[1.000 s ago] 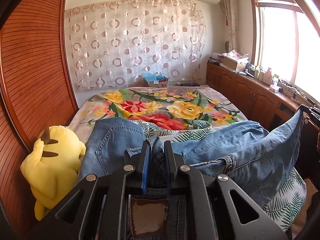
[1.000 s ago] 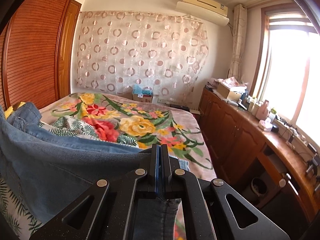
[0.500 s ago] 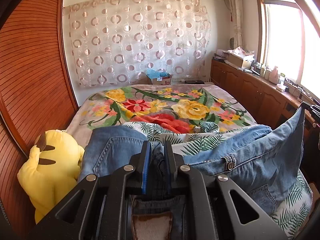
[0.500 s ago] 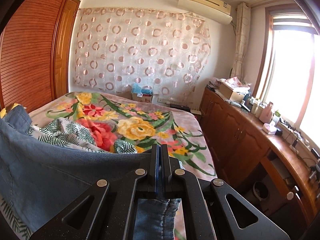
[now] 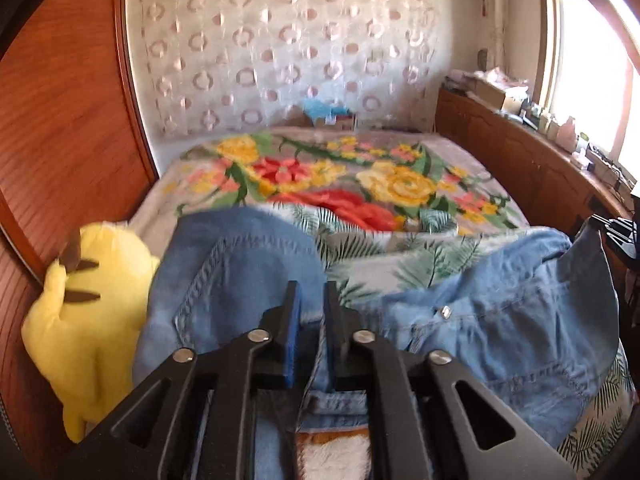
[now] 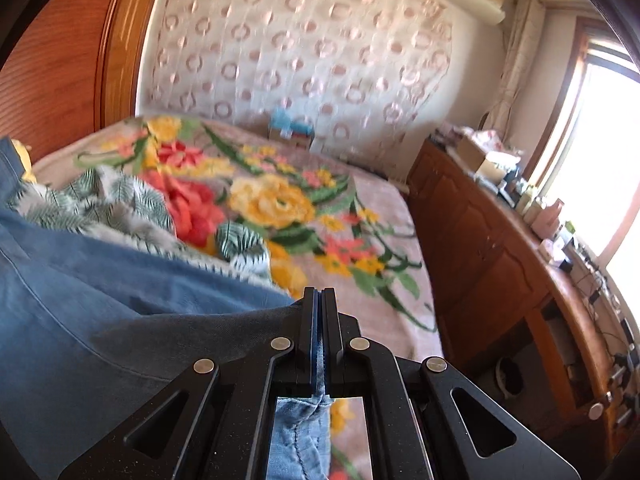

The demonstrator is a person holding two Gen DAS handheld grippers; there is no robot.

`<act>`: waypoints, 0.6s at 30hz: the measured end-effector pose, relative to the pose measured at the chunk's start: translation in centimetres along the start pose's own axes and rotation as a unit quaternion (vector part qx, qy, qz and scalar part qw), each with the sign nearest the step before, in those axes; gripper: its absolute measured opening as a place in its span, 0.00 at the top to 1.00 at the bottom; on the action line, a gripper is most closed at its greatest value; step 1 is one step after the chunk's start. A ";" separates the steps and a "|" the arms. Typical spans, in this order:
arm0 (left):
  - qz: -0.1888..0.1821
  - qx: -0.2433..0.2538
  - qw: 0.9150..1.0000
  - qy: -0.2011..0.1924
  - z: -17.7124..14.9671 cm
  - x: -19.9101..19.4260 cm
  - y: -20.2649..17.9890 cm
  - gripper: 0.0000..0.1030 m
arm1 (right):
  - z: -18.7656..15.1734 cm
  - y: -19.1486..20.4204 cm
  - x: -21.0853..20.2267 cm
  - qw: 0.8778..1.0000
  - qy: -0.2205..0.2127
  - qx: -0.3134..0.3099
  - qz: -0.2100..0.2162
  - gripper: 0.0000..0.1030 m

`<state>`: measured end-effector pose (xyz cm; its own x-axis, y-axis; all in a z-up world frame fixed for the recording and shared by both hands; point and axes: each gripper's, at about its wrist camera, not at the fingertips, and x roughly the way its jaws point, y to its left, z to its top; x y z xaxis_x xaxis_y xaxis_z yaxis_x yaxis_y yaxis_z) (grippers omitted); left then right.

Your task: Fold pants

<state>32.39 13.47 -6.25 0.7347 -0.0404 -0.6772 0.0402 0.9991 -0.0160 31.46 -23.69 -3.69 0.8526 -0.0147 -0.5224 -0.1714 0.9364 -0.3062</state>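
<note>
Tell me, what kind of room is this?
Most likely a home bedroom. A bed with a floral blanket fills the middle, a yellow plush toy sits beside it against wooden closet doors, and a patterned curtain hangs behind.

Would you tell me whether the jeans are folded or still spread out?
Not folded: the jeans hang stretched between the left gripper and right gripper, both clamped on denim.

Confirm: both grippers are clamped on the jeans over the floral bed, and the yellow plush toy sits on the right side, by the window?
Not quite. The plush toy sits on the left, against the wooden wardrobe, not by the window; the left wrist view shows it. The rest holds: the left gripper and right gripper both clamp the jeans over the floral bed.
</note>
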 end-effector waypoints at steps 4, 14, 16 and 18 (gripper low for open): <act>-0.001 0.008 1.000 0.007 -1.1 -0.3 0.2 0.68 | 0.7 -0.1 0.2 1.000 0.005 0.004 0.004 0.99; -0.044 0.012 0.999 0.024 -1.6 0.6 0.4 0.20 | 0.6 -0.6 -0.5 1.000 0.008 0.004 0.009 0.99; -0.028 0.011 1.000 0.004 -1.4 0.3 0.3 0.20 | 0.5 -0.6 -0.6 1.000 0.008 0.003 0.009 0.99; -0.039 0.011 0.999 -0.002 -1.0 0.3 0.1 0.31 | 0.4 -0.6 -0.7 1.000 0.007 0.003 0.010 0.99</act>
<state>31.92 13.58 -7.13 0.7316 -0.1179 -0.6715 0.1126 0.9923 -0.0515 31.20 -24.08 -2.83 0.8424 -0.0013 -0.5389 -0.1850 0.9386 -0.2913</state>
